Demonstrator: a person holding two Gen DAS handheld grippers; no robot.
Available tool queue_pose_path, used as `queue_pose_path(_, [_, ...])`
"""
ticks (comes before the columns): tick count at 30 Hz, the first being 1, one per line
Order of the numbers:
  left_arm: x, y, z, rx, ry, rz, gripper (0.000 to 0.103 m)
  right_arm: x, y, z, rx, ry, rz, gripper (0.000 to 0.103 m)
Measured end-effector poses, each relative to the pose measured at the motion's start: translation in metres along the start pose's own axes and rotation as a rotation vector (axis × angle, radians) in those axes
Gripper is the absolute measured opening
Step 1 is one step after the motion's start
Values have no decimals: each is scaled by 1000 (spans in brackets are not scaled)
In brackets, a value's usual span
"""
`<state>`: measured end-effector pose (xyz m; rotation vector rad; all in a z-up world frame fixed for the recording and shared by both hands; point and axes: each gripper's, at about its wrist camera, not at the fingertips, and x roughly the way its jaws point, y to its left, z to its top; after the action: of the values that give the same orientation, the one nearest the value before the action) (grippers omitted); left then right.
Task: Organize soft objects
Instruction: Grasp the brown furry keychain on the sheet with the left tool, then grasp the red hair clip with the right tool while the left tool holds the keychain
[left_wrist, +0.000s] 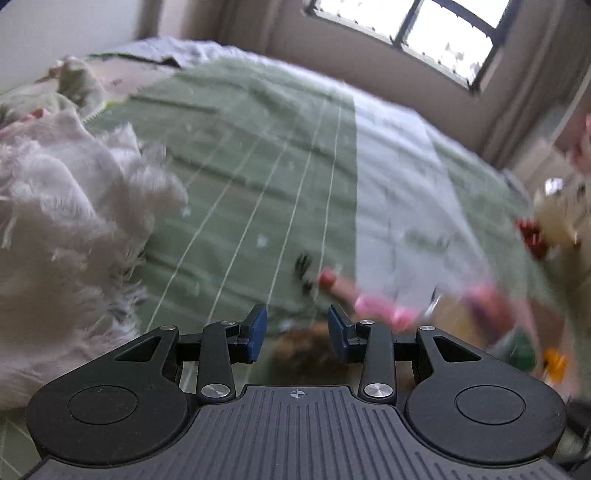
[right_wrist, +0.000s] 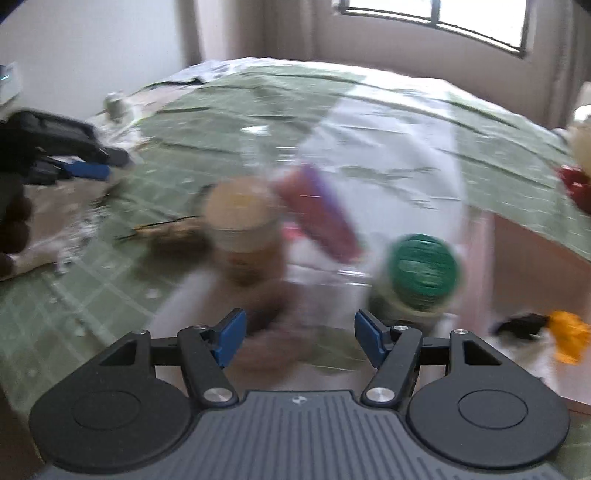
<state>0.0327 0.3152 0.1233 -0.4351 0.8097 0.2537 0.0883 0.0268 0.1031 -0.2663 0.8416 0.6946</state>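
Green bedding with thin white lines is spread over the bed (left_wrist: 258, 155), and a pale stripe runs along it toward the window (left_wrist: 424, 33). In the left wrist view, the left hand-held gripper (left_wrist: 296, 334) is seen released, its blue pads parted with nothing between them. A fluffy white soft object (left_wrist: 66, 229) is piled on the bed to the left of it, apart from the fingers. Ahead and to the right, blurred pink items (left_wrist: 384, 308) are seen on the bedding; what they are cannot be told. A brown furry shape (left_wrist: 303, 347) is glimpsed just beyond the pads.

In the right wrist view, the right hand-held gripper (right_wrist: 299, 339) is likewise held apart and empty. A green-lidded jar (right_wrist: 421, 273) is seen just beyond its right finger, and a tan-lidded jar (right_wrist: 240, 225) lies further ahead to the left, with a blurred purple and red object (right_wrist: 317, 214) between them. An orange item (right_wrist: 569, 339) lies at the right edge. The other gripper (right_wrist: 74, 151) is visible at far left.
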Motion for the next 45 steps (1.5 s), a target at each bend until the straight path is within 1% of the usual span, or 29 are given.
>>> queue_pose_path(2, [4,5,-6,38,32,-25,40,4,23,4,-72,2,34,66])
queue_pose_path(3, [5,3,-7,68,42,-50,40,7,35,4,-118,4,41,66])
queue_pose_path(5, [14,-7,-8,153,60,-102,40,12,54,6,-190,13,44,66])
queue_pose_path(8, [33,-36,-13,379,76,-162,41,14,65,5,-206,38,88,66])
queue_pose_path(9, [42,-47,-17,481,84,-162,41,15,66,5,-202,48,98,66])
queue_pose_path(10, [50,-57,-20,580,90,-146,41,14,66,3,-199,56,102,66])
queue_pose_path(11, [57,-66,-24,676,93,-120,41,14,66,0,-197,64,104,66])
queue_pose_path(12, [67,-72,-26,743,101,-94,41,14,64,-2,-193,73,105,66])
queue_pose_path(14, [87,-82,-31,832,154,-57,41,13,57,-9,-175,90,105,66])
queue_pose_path(16, [106,-83,-33,864,201,-30,41,13,49,-15,-144,113,103,65])
queue_pose_path(17, [111,-82,-33,866,211,-27,44,14,45,-18,-128,125,102,65])
queue_pose_path(18, [114,-80,-31,846,204,-37,44,14,40,-21,-108,137,102,65])
queue_pose_path(19, [116,-78,-26,811,200,-47,44,13,35,-24,-93,144,101,66])
queue_pose_path(20, [117,-75,-21,754,209,-53,42,14,31,-26,-79,150,100,66])
queue_pose_path(22, [118,-64,-13,633,233,-61,27,14,24,-31,-58,159,93,65])
queue_pose_path(23, [115,-57,-11,580,232,-52,18,14,23,-32,-52,164,88,65])
queue_pose_path(27, [92,-23,-12,385,225,18,18,17,22,-35,-39,177,86,65])
queue_pose_path(30, [72,8,-22,261,249,84,18,21,29,-33,-48,177,102,65])
queue_pose_path(31, [66,17,-27,228,261,91,18,22,32,-31,-57,174,108,65])
queue_pose_path(33, [53,30,-34,179,279,59,20,24,39,-28,-74,170,117,65])
queue_pose_path(34, [47,33,-37,170,283,41,20,25,42,-26,-81,169,121,65])
queue_pose_path(36, [36,33,-39,180,279,17,24,27,47,-22,-91,168,131,65])
queue_pose_path(38, [23,27,-37,213,246,-1,24,29,52,-19,-105,170,139,65])
queue_pose_path(40, [11,18,-29,257,202,-25,24,30,57,-17,-115,170,144,65])
queue_pose_path(42, [4,3,-19,324,162,-65,24,31,59,-17,-115,170,150,65])
queue_pose_path(45, [3,-19,-5,426,136,-147,25,32,57,-18,-101,179,156,66])
